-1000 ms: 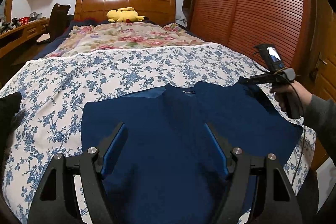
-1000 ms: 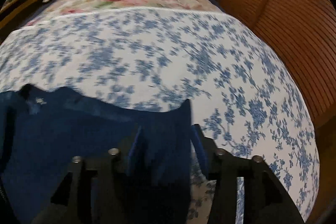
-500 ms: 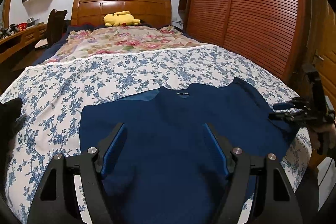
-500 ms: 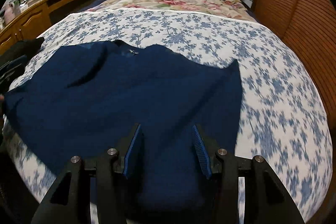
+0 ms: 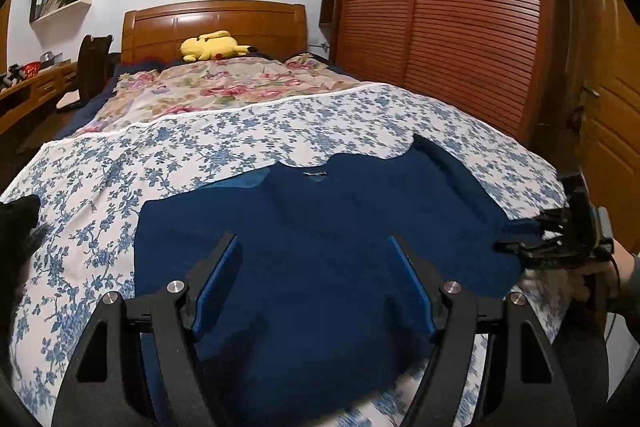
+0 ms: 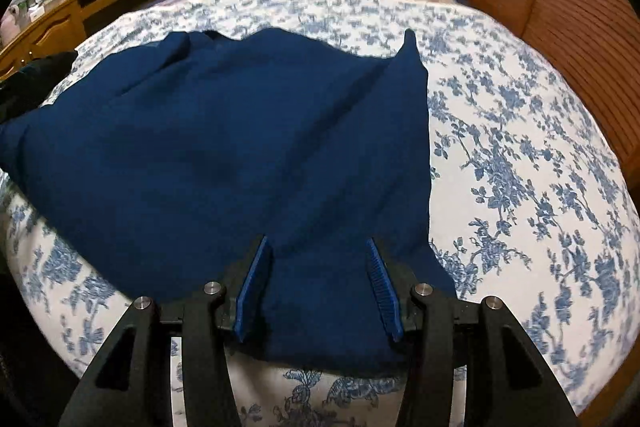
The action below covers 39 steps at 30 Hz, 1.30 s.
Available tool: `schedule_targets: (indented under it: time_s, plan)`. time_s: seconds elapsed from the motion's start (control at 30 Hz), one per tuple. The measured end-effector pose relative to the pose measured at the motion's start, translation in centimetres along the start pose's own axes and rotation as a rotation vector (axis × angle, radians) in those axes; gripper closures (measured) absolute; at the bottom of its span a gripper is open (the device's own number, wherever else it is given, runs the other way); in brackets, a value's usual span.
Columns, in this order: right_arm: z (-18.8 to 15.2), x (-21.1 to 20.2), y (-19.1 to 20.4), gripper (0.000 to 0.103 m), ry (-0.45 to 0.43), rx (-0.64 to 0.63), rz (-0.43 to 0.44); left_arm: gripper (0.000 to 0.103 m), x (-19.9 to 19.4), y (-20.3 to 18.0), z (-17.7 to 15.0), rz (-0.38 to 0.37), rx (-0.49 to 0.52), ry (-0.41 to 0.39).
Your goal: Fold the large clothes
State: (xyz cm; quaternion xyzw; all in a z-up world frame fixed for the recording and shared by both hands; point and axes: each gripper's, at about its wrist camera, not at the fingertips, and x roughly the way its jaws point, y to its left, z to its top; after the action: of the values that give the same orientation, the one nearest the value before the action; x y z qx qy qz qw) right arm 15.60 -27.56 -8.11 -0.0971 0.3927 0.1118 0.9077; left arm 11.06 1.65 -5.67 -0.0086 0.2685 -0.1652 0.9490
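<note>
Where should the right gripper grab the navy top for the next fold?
Probably the navy top at its pointed far right corner, coming in from the bare floral sheet on the right. That corner lies flat and single-layered at the edge; the right gripper hovers open near it.

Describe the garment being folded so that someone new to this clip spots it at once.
Start at the bed with its blue-flowered white sheet. At its near end lies a navy top, spread flat with its neckline toward the headboard. It is the only plain dark piece on the patterned bedding.
</note>
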Motion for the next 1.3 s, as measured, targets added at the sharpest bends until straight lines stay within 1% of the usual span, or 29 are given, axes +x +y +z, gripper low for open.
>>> schedule_targets:
  time_s: [0.07, 0.17, 0.27, 0.3, 0.37, 0.47, 0.5, 0.57, 0.67, 0.73, 0.87, 1.0, 1.13, 1.23, 1.3]
  plan:
    - [0.0, -0.2, -0.3, 0.052, -0.007, 0.021, 0.004, 0.028, -0.7, -0.6, -0.6, -0.008, 0.0, 0.0]
    - [0.3, -0.2, 0.2, 0.052, -0.008, 0.017, -0.009, 0.028, -1.5, -1.2, -1.3, -0.026, -0.011, 0.014]
    - [0.6, -0.7, 0.8, 0.051, -0.017, 0.008, -0.031, 0.028, -2.2, -1.8, -1.7, -0.017, -0.001, 0.025]
    - [0.7, -0.9, 1.0, 0.051, -0.026, 0.005, -0.04, 0.029, -2.4, -1.9, -1.8, -0.012, -0.001, 0.025]
    - [0.9, -1.8, 1.4, 0.051, -0.052, -0.009, -0.045, 0.039, -2.8, -1.9, -2.0, -0.003, -0.013, 0.032]
    - [1.4, -2.9, 2.4, 0.051, -0.089, -0.021, -0.009, 0.051, -2.9, -1.4, -2.5, -0.002, -0.046, 0.055]
    - [1.6, -3.2, 2.8, 0.051, -0.102, -0.028, 0.005, 0.054, -3.0, -1.4, -2.7, 0.003, -0.051, 0.062]
    - [2.2, -3.8, 3.8, 0.051, -0.131, -0.042, 0.044, 0.061, -2.8, -0.9, -3.3, 0.031, -0.065, 0.092]
    - [3.3, -4.0, 5.4, 0.051, -0.159, -0.064, 0.108, 0.063, -2.4, -0.1, -4.1, 0.075, -0.075, 0.136]
    - [4.0, -3.8, 6.6, 0.051, -0.163, -0.079, 0.156, 0.065, -2.1, 0.4, -4.7, 0.099, -0.08, 0.161]
    - [4.5, -2.8, 9.4, 0.051, -0.146, -0.128, 0.251, 0.067, -2.0, 1.4, -6.0, 0.128, -0.121, 0.202]
    - [3.7, -1.1, 11.3, 0.051, -0.116, -0.164, 0.337, 0.067, -1.5, 1.6, -7.1, 0.149, -0.135, 0.248]
    - [3.4, 1.2, 12.2, 0.05, -0.059, -0.187, 0.352, 0.067, -1.7, 1.2, -7.3, 0.159, -0.132, 0.261]
    - [4.1, 2.1, 12.4, 0.048, -0.039, -0.182, 0.364, 0.067, -2.2, 0.7, -6.5, 0.158, -0.133, 0.25]
    - [4.2, 1.8, 12.5, 0.048, -0.04, -0.182, 0.361, 0.067, -2.4, 0.2, -5.5, 0.154, -0.125, 0.229]
